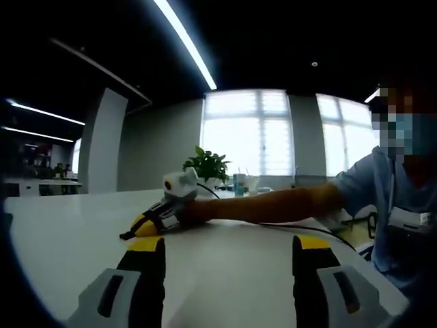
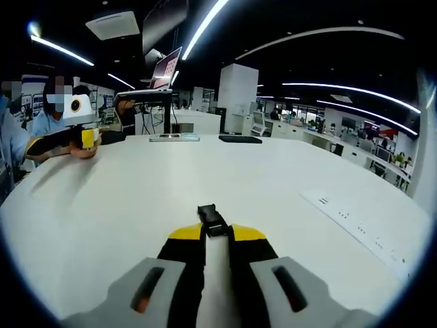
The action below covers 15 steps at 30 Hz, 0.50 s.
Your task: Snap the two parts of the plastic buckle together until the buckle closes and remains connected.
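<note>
one buckle part (image 2: 212,220) pinched by right gripper (image 2: 216,232).

A broad white counter (image 2: 287,184) runs through an open-plan office. In the left gripper view, bright windows (image 1: 249,133) fill the far wall, with a grey pillar (image 1: 102,140) to their left and a potted plant (image 1: 207,166) standing on the counter's far edge. Light strips (image 1: 184,41) cross the dark ceiling — long, thin and white. In the right gripper view, a white column (image 2: 235,99) rises beyond the counter, a ceiling vent (image 2: 113,24) sits overhead, and a monitor (image 2: 166,67) stands on a raised stand. Two flat dark items lie near the far edge — one is a black pad (image 2: 240,139). Desks (image 2: 355,143) recede at the right.
</note>
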Each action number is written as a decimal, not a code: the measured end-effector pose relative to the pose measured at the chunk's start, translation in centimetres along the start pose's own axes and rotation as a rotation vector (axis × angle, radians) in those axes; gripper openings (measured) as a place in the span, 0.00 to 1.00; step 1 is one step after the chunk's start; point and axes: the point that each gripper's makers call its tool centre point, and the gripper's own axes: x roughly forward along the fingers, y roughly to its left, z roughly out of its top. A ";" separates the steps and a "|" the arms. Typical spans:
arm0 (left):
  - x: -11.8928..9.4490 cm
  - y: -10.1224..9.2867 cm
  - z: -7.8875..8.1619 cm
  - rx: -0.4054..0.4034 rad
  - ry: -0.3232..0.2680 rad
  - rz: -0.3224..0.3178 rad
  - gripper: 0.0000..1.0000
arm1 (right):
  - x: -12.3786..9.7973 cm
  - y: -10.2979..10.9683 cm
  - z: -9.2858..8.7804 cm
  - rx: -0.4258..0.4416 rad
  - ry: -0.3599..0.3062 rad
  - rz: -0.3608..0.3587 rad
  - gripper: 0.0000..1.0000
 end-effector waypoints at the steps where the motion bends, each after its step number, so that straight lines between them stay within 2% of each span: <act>1: 0.0 0.0 0.0 -0.001 -0.001 0.000 0.77 | 0.0 -0.1 0.0 -0.001 0.000 0.000 0.13; 4: 0.0 0.1 0.0 -0.001 -0.001 0.000 0.77 | 0.0 -0.3 0.0 0.000 -0.004 -0.002 0.17; 7: -0.1 0.2 0.1 -0.002 -0.002 0.003 0.76 | -0.5 -0.6 0.8 0.020 -0.058 -0.025 0.19; 15: -0.2 0.5 0.1 -0.004 -0.007 0.013 0.75 | -1.0 -0.7 1.8 0.029 -0.118 -0.025 0.25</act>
